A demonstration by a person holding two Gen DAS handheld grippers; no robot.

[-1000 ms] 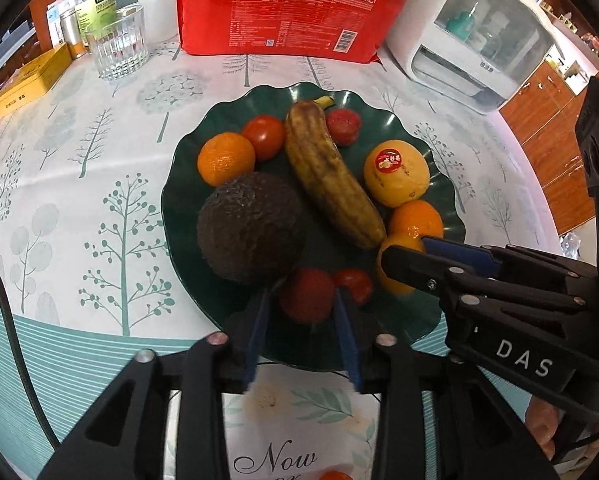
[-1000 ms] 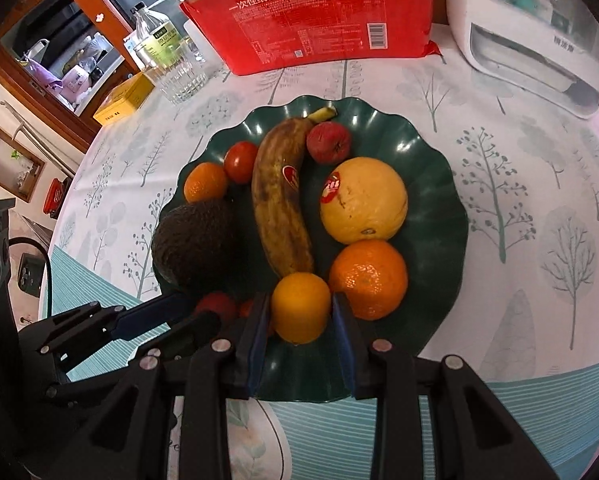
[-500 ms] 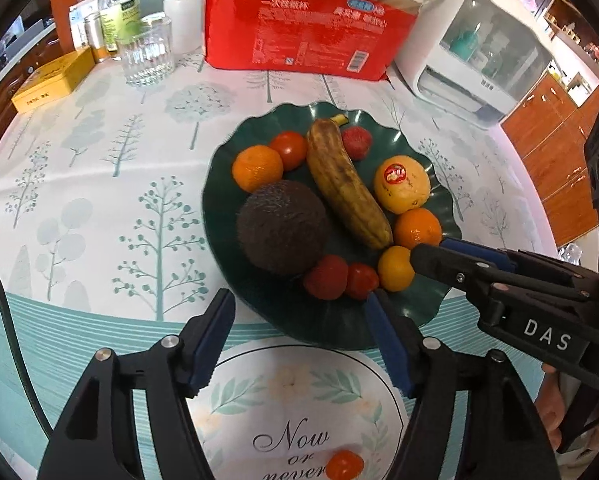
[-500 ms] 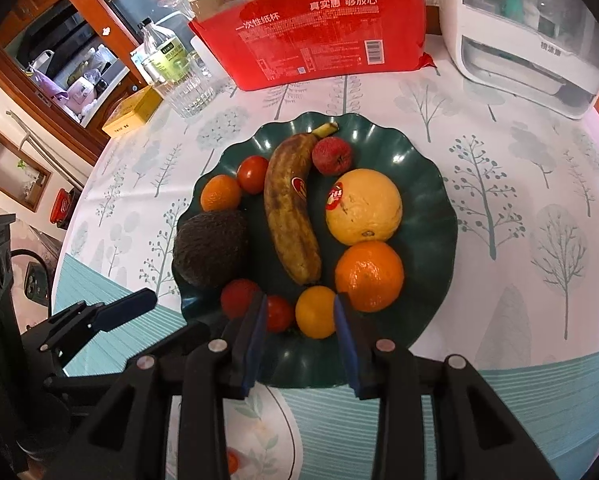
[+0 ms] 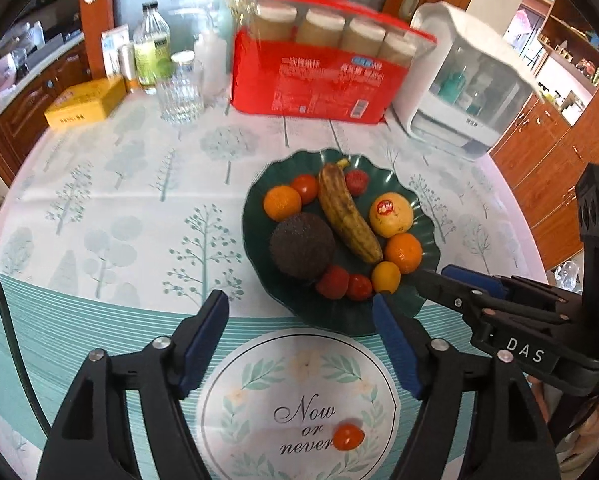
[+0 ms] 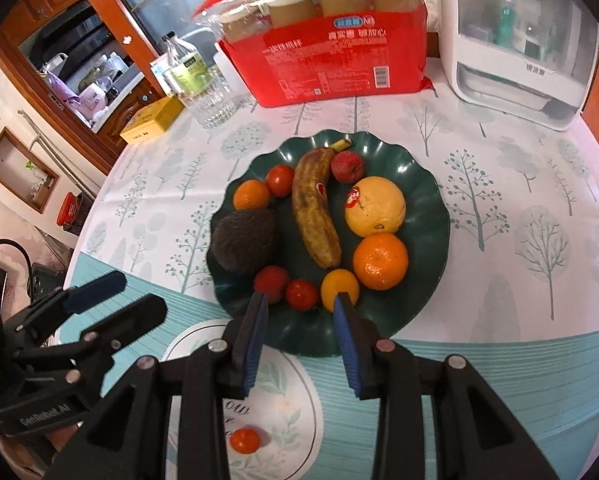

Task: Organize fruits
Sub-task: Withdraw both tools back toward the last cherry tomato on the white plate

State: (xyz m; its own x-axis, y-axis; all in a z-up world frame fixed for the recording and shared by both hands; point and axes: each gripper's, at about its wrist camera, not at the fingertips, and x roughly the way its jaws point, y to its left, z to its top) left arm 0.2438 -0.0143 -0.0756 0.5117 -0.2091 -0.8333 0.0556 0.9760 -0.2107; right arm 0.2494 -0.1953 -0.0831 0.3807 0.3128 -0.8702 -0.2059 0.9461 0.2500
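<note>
Both tools point(image 5: 299, 320) point(image 6: 299, 312) back off scalloped green plate point(image 6: 431, 240); knobbly avocado point(image 6: 245, 244) beside spotted banana point(image 6: 315, 220)

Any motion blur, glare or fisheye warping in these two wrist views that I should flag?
Left wrist view: the red package and the bottles at the back are smeared, while the green plate is only slightly soft; a black vignette fills the corners. Right wrist view: sharper overall; white glare spots on the green plate and a washed-out white appliance; the table edge bows strongly.

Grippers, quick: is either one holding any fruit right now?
Left gripper: open, holding nothing.
Right gripper: open, holding nothing.
</note>
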